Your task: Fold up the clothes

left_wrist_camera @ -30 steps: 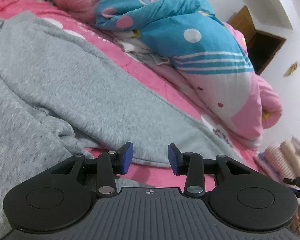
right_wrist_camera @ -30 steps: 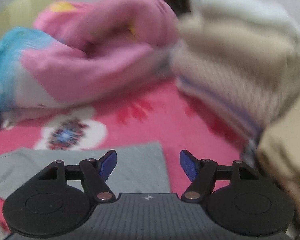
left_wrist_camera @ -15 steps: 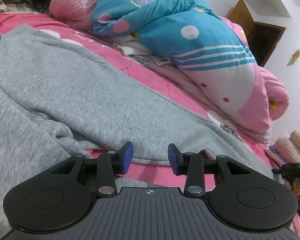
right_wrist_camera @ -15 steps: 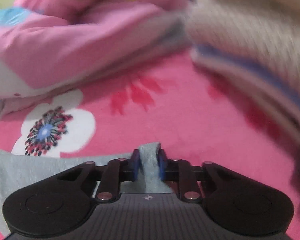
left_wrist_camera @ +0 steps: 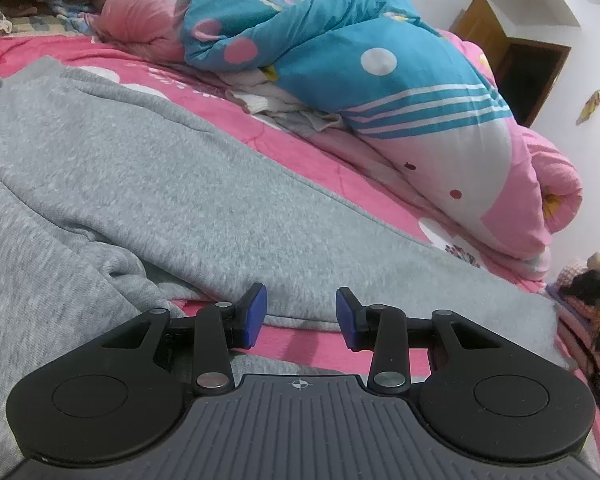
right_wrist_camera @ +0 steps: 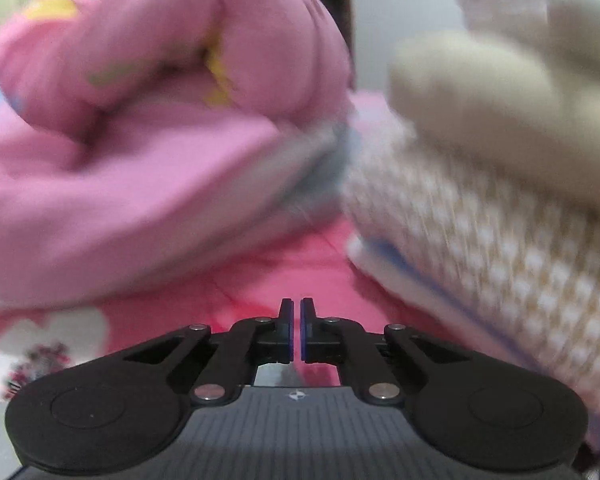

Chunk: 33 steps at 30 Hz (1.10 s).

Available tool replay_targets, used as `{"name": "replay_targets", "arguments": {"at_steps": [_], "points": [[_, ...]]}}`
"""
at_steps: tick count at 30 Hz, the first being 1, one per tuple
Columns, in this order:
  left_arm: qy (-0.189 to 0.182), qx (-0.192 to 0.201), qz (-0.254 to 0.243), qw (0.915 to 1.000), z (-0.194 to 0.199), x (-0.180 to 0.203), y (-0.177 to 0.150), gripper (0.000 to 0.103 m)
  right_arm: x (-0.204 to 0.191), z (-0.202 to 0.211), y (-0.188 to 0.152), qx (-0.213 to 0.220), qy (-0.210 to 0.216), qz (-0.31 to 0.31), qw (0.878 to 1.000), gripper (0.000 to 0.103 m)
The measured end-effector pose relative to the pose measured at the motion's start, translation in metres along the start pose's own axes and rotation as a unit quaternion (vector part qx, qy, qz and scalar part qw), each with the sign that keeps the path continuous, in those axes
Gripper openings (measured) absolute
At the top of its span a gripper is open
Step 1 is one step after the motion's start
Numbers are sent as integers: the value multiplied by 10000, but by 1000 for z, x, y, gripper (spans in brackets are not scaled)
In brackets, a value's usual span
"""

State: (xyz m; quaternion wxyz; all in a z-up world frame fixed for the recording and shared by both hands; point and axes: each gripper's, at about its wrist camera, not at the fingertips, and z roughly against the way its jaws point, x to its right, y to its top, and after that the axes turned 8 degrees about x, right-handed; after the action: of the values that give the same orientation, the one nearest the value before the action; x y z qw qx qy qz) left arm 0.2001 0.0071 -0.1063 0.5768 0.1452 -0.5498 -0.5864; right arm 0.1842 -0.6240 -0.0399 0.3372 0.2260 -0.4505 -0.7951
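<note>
Grey sweatpants (left_wrist_camera: 188, 184) lie spread over the pink bedsheet (left_wrist_camera: 324, 152) in the left wrist view, one leg running to the right. My left gripper (left_wrist_camera: 301, 316) is open, low at that leg's near edge. Its blue pads (left_wrist_camera: 256, 312) have only sheet and the cloth's hem between them and press on nothing. In the blurred right wrist view my right gripper (right_wrist_camera: 296, 328) is shut, its pads almost touching above the pink sheet (right_wrist_camera: 284, 272). No cloth shows between its tips; a small grey patch (right_wrist_camera: 276, 376) shows under the finger roots.
A rolled blue-and-pink quilt (left_wrist_camera: 380, 80) lies along the far side of the bed; its pink end (right_wrist_camera: 140, 140) is close ahead of the right gripper. Folded beige and checked clothes (right_wrist_camera: 500, 160) are stacked to the right. A dark doorway (left_wrist_camera: 532, 76) stands behind.
The right gripper closed from wide open, pinching the grey hem half a second ago, and moved toward the quilt and the folded stack. The left gripper stayed put.
</note>
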Motion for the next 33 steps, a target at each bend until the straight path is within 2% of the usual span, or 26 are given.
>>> {"name": "replay_targets", "arguments": {"at_steps": [1,4,6,8,10,13,17,18,20,21,23,25,28,31,33], "points": [[2,0,-3,10000,0,0,0,38,3,-4,-7,-94,-86,-26,9999,3],[9,0,-11,10000,0,0,0,38,21,10,-27,-124,49,-326,9994,5],[14,-1,-17,10000,0,0,-1,38,39,28,-35,-121,235,-691,9973,11],[19,-1,-23,10000,0,0,-1,38,58,51,-42,-171,328,-1106,9932,33],[24,-1,-28,10000,1,1,-1,38,77,71,-54,-332,299,-1482,9879,46],[40,0,-13,10000,0,1,-1,38,98,76,-75,-857,254,-2060,9745,46],[32,1,50,10000,0,-1,-1,38,90,71,-92,-1046,235,-2138,9710,46],[28,1,63,10000,0,-2,-1,38,83,71,-91,-1020,298,-2020,9736,45],[22,-1,97,10000,0,-3,0,38,68,72,-91,-1060,475,-1798,9768,32],[23,-2,112,9999,0,-3,0,38,58,74,-91,-1080,424,-1551,9811,20],[26,-4,152,9999,0,-3,0,38,43,80,-88,-1009,361,-1089,9883,11],[26,-11,199,9998,1,-4,1,38,37,91,-80,-760,293,-980,9919,10],[28,-34,243,9997,0,-4,2,37,44,97,-75,-650,-14,-1021,9926,10],[37,-45,279,9996,0,-5,3,37,58,83,-83,-965,-674,-1104,9869,11],[36,-44,282,9996,0,-5,3,37,67,89,-82,-791,-717,-1450,9837,12]]}}
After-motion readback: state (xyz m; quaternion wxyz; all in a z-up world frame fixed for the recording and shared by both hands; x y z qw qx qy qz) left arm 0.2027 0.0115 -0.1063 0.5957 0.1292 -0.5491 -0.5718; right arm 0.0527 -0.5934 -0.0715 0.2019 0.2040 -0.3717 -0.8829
